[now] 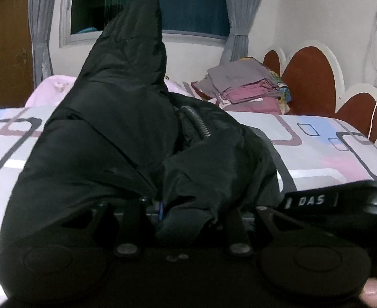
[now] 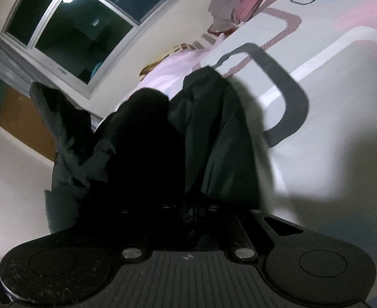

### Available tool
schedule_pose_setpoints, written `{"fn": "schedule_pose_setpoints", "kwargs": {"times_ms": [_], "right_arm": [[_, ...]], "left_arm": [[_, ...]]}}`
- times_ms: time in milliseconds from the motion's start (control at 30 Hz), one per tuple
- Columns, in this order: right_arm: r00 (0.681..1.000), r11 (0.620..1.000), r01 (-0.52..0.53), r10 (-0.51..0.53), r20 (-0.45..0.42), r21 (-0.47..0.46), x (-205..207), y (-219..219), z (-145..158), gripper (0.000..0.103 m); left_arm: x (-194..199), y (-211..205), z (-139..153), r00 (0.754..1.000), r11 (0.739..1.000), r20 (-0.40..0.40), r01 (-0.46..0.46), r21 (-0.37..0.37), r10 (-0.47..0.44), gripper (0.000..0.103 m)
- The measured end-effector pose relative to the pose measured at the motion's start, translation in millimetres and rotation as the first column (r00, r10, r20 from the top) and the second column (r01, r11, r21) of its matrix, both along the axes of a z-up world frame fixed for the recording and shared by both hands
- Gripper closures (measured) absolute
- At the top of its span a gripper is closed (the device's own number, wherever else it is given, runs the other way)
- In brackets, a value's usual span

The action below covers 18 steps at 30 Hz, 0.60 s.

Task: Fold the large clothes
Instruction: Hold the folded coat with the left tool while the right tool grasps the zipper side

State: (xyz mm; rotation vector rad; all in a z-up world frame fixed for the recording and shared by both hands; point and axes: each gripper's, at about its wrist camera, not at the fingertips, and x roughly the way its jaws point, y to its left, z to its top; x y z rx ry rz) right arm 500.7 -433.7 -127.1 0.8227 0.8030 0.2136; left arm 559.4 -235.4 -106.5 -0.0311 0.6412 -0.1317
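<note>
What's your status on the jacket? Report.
Left gripper and right gripper: both buried in jacket, jaws hidden. Jacket bunched, partly lifted off bed, unfolded. Clothes pile at headboard, well apart.

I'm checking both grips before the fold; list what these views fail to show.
- Left wrist: the black jacket drapes over the left gripper, hiding its jaws.
- Right wrist: jacket folds bury the right gripper; the middle is pure shadow.
- Both: the jacket's full outline is cut off.
</note>
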Motion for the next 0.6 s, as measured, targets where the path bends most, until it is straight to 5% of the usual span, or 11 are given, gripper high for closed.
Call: {"fn": "schedule_pose_setpoints", "kwargs": {"times_ms": [400,433,467,500,600], "right_arm": [[1.000,0.999,0.021,-0.021,0.018,-0.035,-4.9,-22.2,17.6,0.094],[0.999,0.999,0.017,-0.016,0.034,-0.028,-5.5,-23.3,20.1,0.085],[0.998,0.999,0.025,-0.024,0.051,-0.027,-9.6,-24.4,24.8,0.049],[0.996,0.999,0.039,-0.036,0.085,-0.033,-13.4,-24.2,29.6,0.031],[0.993,1.000,-0.004,0.003,0.115,0.003,-14.9,-21.6,35.9,0.031]], "left_arm": [[-9.2,-19.4,-11.7,1.000,0.983,0.013,0.003,0.182,-0.006,0.082],[-9.4,-19.4,-10.9,1.000,0.983,0.010,0.006,0.184,-0.008,0.082],[-10.6,-19.9,-10.3,1.000,0.981,0.010,0.011,0.193,-0.013,0.082],[-10.9,-19.7,-9.7,1.000,0.982,0.010,0.010,0.190,-0.012,0.082],[-10.0,-16.3,-6.0,1.000,0.986,-0.001,0.017,0.168,-0.017,0.082]]}}
